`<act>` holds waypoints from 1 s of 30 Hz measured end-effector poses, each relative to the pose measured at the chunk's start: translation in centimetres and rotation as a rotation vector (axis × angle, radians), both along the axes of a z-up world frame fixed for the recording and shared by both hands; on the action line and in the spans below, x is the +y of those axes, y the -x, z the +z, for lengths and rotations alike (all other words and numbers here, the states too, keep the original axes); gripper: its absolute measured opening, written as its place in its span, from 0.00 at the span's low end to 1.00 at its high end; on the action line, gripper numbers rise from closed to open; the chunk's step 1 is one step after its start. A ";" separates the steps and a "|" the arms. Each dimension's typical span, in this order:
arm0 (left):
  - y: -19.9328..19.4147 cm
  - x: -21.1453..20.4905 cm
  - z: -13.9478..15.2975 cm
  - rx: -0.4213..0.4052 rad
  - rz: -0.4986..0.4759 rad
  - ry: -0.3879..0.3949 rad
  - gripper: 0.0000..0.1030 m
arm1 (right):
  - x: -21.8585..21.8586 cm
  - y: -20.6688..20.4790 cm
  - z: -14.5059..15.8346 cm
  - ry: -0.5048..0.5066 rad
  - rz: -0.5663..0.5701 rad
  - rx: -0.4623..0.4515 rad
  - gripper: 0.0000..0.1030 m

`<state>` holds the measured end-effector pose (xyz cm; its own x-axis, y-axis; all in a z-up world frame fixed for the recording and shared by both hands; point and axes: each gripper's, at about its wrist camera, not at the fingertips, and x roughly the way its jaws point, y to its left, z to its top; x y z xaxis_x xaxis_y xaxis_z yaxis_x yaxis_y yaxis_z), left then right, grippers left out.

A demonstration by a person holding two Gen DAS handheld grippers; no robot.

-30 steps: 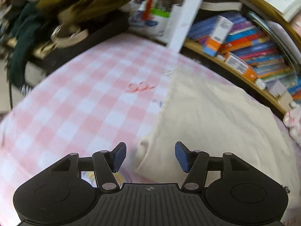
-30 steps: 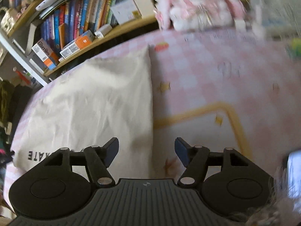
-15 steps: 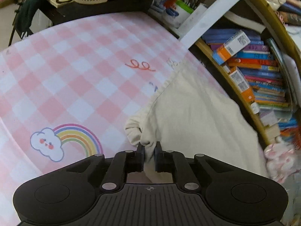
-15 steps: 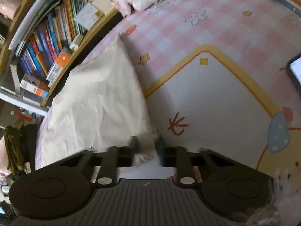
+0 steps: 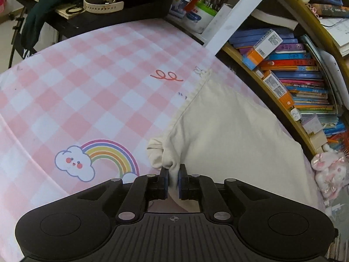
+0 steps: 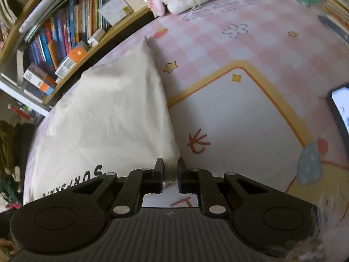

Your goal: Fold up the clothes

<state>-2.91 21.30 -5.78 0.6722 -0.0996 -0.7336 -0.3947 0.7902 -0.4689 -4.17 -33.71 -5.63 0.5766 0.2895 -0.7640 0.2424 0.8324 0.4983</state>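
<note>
Both pairs of fingers, gaping a second ago, have since pinched shut on the cream garment point(image 5: 229, 135), which lies flat on the pink checked bed cover point(image 5: 87, 91) just beside the bookshelf point(image 5: 290, 74). Left gripper point(image 5: 173, 180) bites a bunched near corner by the rainbow print point(image 5: 109, 155); right gripper point(image 6: 170, 175) clamps the other near corner, next to the black lettering point(image 6: 72, 183). Little cloth sits between either pair, so I'd judge the hold thin. To fold cleanly, lift both corners together and level, keep the edge between them lightly taut, and carry it away toward the far edge by the shelf, laying it down without dragging the lower layer. Uneven lifting would skew the crease. A phone point(image 6: 340, 109) lies well to the right, out of the way.
</note>
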 end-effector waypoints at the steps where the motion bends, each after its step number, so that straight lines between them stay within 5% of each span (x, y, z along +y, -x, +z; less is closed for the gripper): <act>1: 0.1 0.0 0.0 0.000 -0.001 -0.002 0.07 | 0.0 0.1 -0.1 0.003 0.002 -0.001 0.11; 12: 0.7 -0.1 0.6 0.021 -0.050 -0.058 0.15 | 1.1 0.4 0.3 0.083 0.080 0.015 0.14; 16: 1.0 0.1 1.9 0.031 -0.056 -0.148 0.40 | 1.2 0.4 1.0 0.142 0.082 0.006 0.35; 20: 1.6 0.1 4.1 -0.018 -0.026 -0.267 0.44 | 0.7 0.3 2.5 0.230 0.041 -0.046 0.58; 25: 0.5 -2.7 5.6 -0.123 -0.096 -0.331 0.57 | 2.0 -0.7 4.7 0.301 0.064 -0.152 0.63; 30: -1.6 -8.1 4.4 -0.144 -0.246 -0.347 0.58 | 6.7 -2.5 5.2 0.335 0.212 -0.227 0.63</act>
